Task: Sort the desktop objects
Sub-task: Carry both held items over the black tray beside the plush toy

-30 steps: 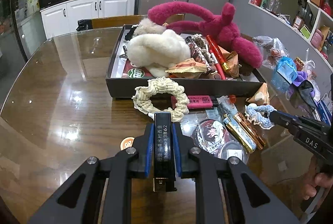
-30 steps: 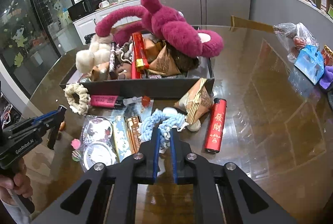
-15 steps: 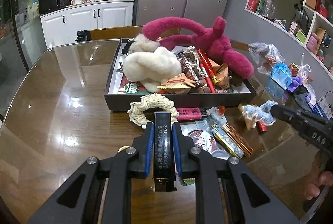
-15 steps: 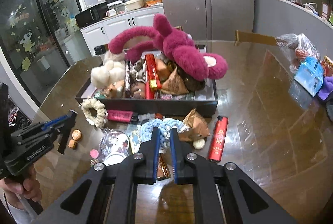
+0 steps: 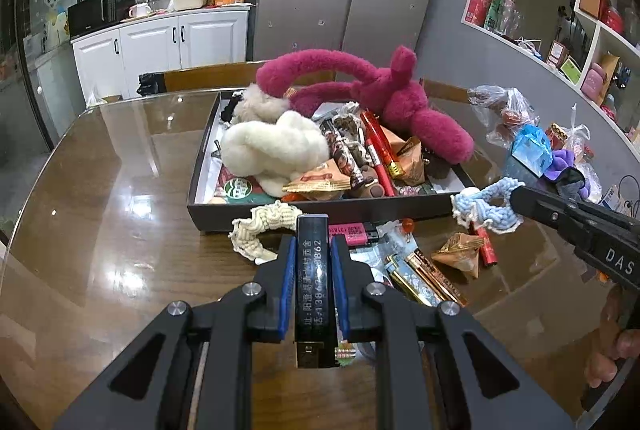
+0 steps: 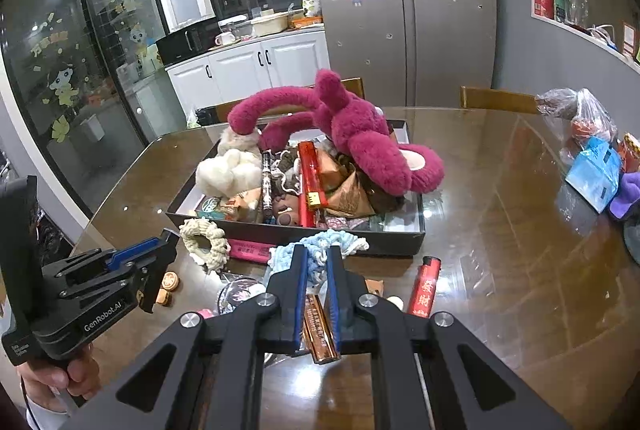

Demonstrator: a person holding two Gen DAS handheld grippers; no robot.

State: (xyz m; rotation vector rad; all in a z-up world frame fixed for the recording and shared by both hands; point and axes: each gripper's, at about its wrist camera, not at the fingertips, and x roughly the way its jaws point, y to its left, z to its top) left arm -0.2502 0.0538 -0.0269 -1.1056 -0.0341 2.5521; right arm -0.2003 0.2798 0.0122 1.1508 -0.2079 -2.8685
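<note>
Two grippers are loaded at once: our left gripper (image 5: 312, 270) is clamped on a black lighter (image 5: 312, 282) standing upright between its pads, and our right gripper (image 6: 316, 270) pinches a blue crocheted scrunchie (image 6: 320, 244), both held above the table (image 5: 100, 210) just before the near wall of the dark tray (image 5: 320, 208). We judge the tray already overfull, heaped with a pink plush toy (image 5: 400, 106) and a cream plush (image 5: 276, 146); anything released on that pile could roll back out over the rim. The scrunchie hangs loosely and might snag the tray edge. A cream scrunchie (image 5: 260, 230), a red lighter (image 6: 424, 286) and gold packets (image 5: 428, 280) lie below, easily swept by a low pass.
</note>
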